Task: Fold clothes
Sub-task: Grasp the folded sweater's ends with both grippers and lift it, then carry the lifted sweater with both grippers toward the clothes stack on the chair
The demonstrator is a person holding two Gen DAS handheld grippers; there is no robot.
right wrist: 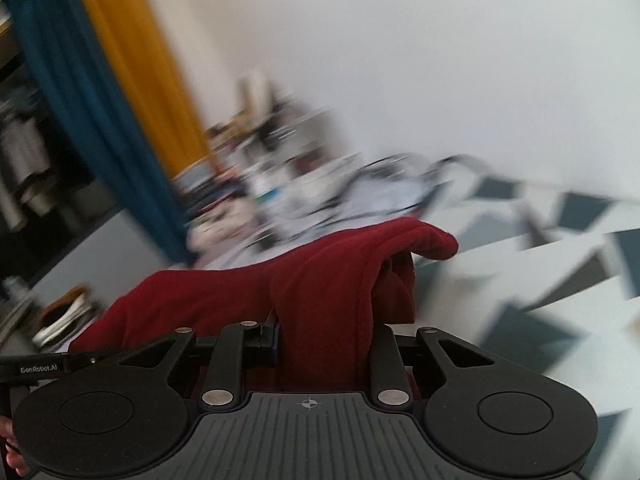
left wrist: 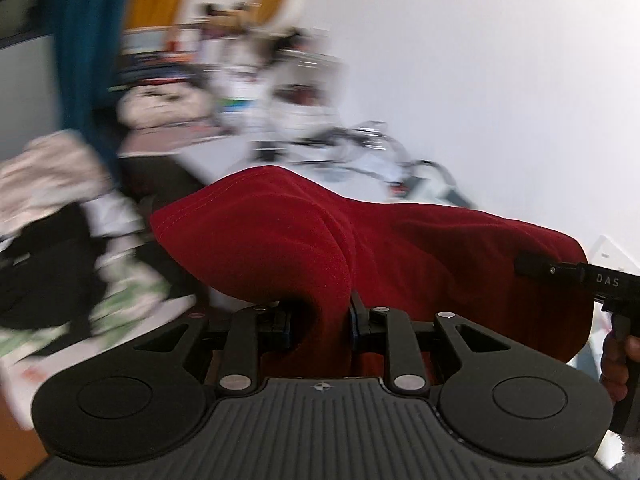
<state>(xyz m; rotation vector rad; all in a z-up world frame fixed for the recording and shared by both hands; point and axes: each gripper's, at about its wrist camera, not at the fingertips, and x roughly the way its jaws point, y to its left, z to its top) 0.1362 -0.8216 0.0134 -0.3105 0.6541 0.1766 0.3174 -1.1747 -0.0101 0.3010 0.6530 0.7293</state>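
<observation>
A dark red garment (left wrist: pixel 360 248) hangs stretched between both tools, filling the centre. The left gripper (left wrist: pixel 320 320) is clenched on a bunched fold at 6 o'clock; the right gripper (right wrist: pixel 324 332) likewise, its fingertips buried in cloth. Background clutter at 11 o'clock is smeared beyond reading.

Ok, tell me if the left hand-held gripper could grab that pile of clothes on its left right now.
Probably not: the left hand-held gripper is shut on the red garment, so the clothes pile stays out of play.
</observation>
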